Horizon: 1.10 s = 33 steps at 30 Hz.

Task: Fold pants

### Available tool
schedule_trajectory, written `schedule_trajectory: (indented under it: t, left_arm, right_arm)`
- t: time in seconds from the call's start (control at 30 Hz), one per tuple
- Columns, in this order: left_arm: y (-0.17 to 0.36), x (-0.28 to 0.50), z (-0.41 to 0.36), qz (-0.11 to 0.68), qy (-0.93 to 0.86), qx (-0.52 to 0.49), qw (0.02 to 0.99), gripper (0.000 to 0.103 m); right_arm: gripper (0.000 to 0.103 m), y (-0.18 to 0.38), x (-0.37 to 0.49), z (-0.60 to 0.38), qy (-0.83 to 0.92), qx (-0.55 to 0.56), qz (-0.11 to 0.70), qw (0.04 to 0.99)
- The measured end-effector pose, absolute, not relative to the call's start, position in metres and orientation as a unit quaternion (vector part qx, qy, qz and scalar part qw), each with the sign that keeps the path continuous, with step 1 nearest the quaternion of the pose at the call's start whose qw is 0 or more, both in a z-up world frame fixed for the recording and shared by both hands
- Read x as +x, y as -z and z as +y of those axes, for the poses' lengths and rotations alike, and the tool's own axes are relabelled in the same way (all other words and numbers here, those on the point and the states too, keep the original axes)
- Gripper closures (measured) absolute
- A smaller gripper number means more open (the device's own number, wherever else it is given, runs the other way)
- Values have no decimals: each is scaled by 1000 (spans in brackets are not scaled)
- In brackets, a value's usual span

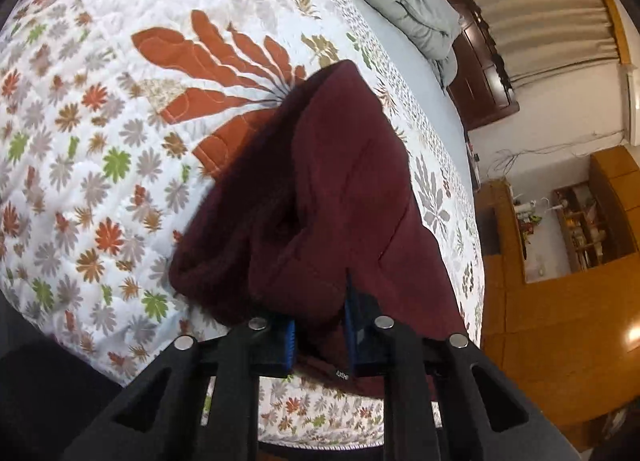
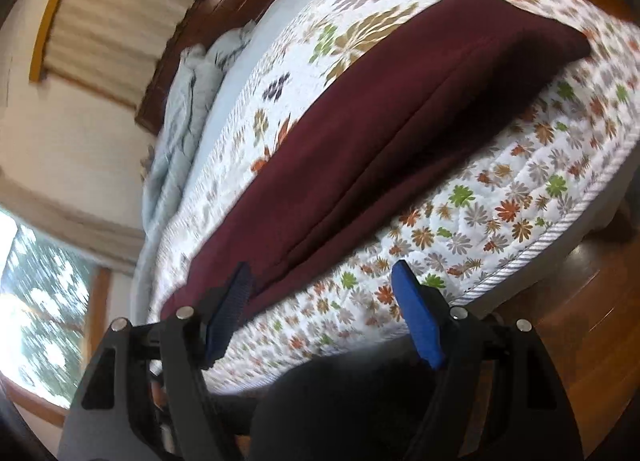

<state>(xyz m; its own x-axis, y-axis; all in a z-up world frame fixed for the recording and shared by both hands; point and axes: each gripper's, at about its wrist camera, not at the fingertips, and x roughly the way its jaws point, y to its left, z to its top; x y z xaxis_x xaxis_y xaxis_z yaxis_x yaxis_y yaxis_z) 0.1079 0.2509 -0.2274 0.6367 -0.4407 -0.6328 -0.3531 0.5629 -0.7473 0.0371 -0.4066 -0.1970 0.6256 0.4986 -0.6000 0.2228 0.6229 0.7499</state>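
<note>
Two tools work the maroon pants (image 2: 400, 133), which lie lengthwise along the bed (image 2: 520, 213) near its edge. The left tool (image 1: 320, 335) pinches bunched fabric at one end; the right tool (image 2: 320, 301) stands spread, one pad at the other end's edge (nothing gripped). Likely step: gripping both ends. Next, the right should close on cloth.
</note>
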Motion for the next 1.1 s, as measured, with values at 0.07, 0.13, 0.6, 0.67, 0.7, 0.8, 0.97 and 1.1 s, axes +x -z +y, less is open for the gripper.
schedule_trajectory:
  t: [0.07,0.13,0.6,0.67,0.7,0.8,0.97,1.1]
  left_arm:
    - [226,112,248,431,38,-459,776,71]
    - [225,115,245,424,44,-460,778,49]
    - [220,119,237,416,48,-454,787,89]
    - [208,118,241,399,57,-462,790,90]
    - [200,117,242,389,63,-463,794,90]
    - [199,108,244,392,60,-465,791,90]
    - [238,101,250,431,36,-483,761,90]
    - [233,105,248,432,36,-474,766,89]
  right_arm:
    - [38,197,35,-425,-64,470,396,786]
    - [42,200,33,-450,-35,528,361,768]
    - [94,200,74,-527,41,568,329,753]
    - [95,170,83,-523,17,534,308,788]
    - [95,159,83,-520,5,522,293,801]
    - [95,154,72,-521,6,496,268,826]
    - [95,230,58,-536,44,546,316,774]
    - [94,217,52,-535,36,540,311,781]
